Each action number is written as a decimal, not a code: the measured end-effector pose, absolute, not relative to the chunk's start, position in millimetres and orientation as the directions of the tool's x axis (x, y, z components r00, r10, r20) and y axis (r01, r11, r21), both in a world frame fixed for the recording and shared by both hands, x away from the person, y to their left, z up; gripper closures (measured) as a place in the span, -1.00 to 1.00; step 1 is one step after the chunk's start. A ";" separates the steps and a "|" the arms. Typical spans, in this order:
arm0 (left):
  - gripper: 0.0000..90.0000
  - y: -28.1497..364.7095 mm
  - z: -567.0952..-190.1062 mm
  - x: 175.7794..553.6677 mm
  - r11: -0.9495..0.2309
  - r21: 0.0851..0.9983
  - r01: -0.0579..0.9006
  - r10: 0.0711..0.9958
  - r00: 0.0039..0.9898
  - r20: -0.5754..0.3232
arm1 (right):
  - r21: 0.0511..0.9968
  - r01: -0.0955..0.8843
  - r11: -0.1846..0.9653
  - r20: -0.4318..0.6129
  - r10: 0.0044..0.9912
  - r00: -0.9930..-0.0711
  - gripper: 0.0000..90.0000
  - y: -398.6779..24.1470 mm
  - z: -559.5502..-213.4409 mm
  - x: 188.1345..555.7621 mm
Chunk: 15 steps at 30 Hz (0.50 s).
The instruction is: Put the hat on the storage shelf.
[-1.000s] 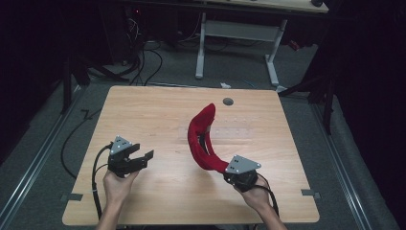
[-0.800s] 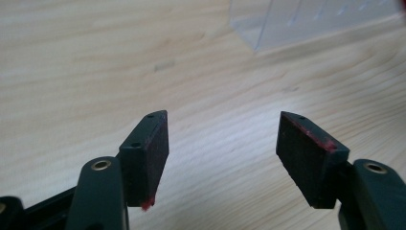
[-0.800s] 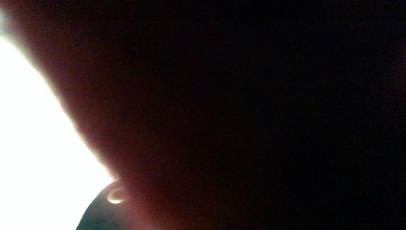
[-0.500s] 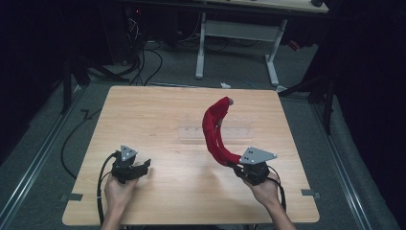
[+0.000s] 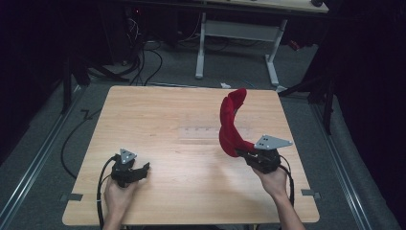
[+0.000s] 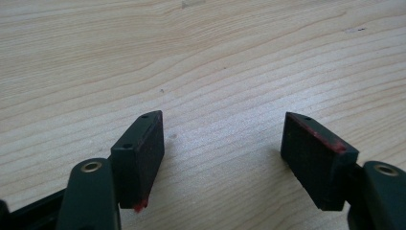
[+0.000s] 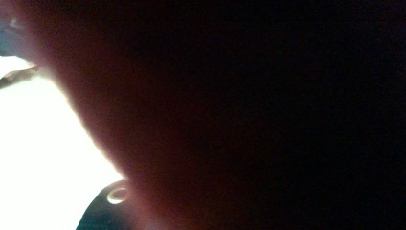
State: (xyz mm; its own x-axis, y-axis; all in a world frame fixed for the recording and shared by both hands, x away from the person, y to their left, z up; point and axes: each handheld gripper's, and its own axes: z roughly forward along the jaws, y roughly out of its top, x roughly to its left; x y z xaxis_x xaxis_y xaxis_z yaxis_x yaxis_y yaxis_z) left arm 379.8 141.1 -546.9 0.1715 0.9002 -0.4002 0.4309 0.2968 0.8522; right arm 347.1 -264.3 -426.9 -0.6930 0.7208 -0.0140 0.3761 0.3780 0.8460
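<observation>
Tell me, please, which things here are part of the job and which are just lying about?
In use:
red cloth, held up off the table
right gripper, shut on the cloth
left gripper, open, holding nothing

Lying about:
second table behind
cables on the floor

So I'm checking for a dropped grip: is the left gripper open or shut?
Open. The left gripper has its jaws spread wide with only bare table between them.
</observation>
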 end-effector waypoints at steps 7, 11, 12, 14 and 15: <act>-0.32 141.0 -547.0 380.1 0.297 0.853 0.430 0.900 0.172 -0.400 | 0.858 0.385 0.339 -0.005 0.756 -0.655 0.91 -282.5 -414.2 355.3; -0.32 140.9 -547.0 380.1 0.298 0.852 0.430 0.900 0.172 -0.401 | 0.856 0.400 0.329 0.002 0.771 -0.637 0.91 -293.0 -411.8 361.3; -0.33 140.9 -547.0 380.1 0.298 0.852 0.430 0.900 0.172 -0.401 | 0.854 0.403 0.329 -0.002 0.776 -0.630 0.91 -295.4 -411.0 362.8; -0.33 140.9 -547.0 380.2 0.297 0.852 0.430 0.900 0.172 -0.401 | 0.857 0.412 0.309 0.014 0.786 -0.618 0.91 -300.4 -409.7 368.1; -0.33 140.9 -547.0 380.2 0.297 0.852 0.431 0.900 0.173 -0.401 | 0.856 0.419 0.303 0.023 0.788 -0.616 0.91 -301.7 -408.4 371.0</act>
